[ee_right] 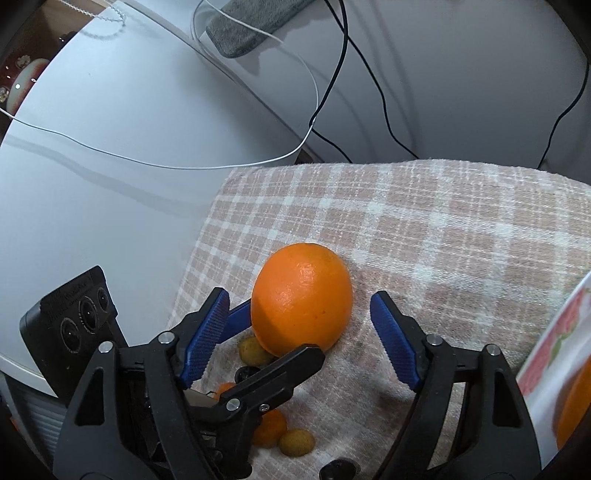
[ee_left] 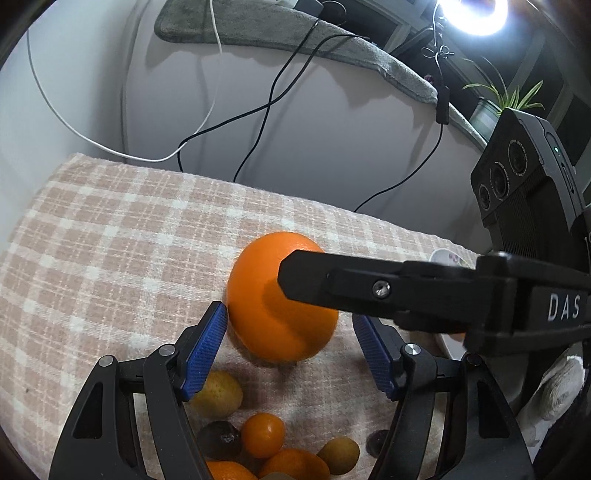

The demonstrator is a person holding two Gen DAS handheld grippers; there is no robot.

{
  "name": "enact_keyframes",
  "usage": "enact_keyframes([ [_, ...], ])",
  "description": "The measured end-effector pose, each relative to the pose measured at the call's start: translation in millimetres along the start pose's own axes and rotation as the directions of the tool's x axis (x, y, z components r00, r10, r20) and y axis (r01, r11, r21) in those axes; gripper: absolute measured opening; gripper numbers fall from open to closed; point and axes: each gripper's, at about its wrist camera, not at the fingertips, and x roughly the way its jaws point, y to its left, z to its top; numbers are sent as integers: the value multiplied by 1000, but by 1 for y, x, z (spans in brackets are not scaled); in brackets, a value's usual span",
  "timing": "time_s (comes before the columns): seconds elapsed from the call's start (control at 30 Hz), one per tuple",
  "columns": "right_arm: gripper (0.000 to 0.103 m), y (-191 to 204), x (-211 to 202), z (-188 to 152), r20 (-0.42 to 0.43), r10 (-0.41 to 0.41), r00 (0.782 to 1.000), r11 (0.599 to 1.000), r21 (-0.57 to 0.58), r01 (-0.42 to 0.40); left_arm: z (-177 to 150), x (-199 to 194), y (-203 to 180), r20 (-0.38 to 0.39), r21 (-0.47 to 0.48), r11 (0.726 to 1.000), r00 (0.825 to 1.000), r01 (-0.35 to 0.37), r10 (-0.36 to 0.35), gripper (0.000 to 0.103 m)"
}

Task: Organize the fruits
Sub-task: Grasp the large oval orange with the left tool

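A large orange (ee_left: 280,302) (ee_right: 301,299) rests on the pink checked cloth (ee_left: 110,240) (ee_right: 443,229). My left gripper (ee_left: 290,350) is open, its blue pads either side of the orange, the left pad close to it. My right gripper (ee_right: 299,332) is open too, straddling the orange from the other side; one of its black fingers (ee_left: 369,291) crosses in front of the orange in the left wrist view. Small fruits lie nearer: yellow ones (ee_left: 218,395) (ee_right: 295,441), small oranges (ee_left: 263,434) (ee_right: 269,428) and dark ones (ee_left: 221,439).
A patterned plate (ee_right: 554,339) holding an orange fruit sits at the cloth's right edge; its rim shows in the left wrist view (ee_left: 447,256). Black and white cables (ee_left: 258,110) and a grey towel (ee_left: 295,33) lie on the white surface behind. A bright lamp (ee_left: 472,14) shines beyond.
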Motion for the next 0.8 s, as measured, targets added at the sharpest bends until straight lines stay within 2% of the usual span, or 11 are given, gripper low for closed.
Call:
enact_keyframes([
  [0.17,77,0,9,0,-16,4,1000,1000,3,-4,-2,6,3,-12,-5,1000,1000,-4,3,66],
  [0.23,70,-2,12,0,-27,7,1000,1000,7,-7,-3,8,2,-17,-4,1000,1000,-6,6,65],
  [0.3,67,-2,15,0,-34,14,999,1000,12,-14,-4,9,3,-17,-4,1000,1000,-10,10,64],
  [0.8,66,-3,1,-7,-2,19,1000,1000,8,-19,-4,5,-11,7,19,1000,1000,-24,24,65],
])
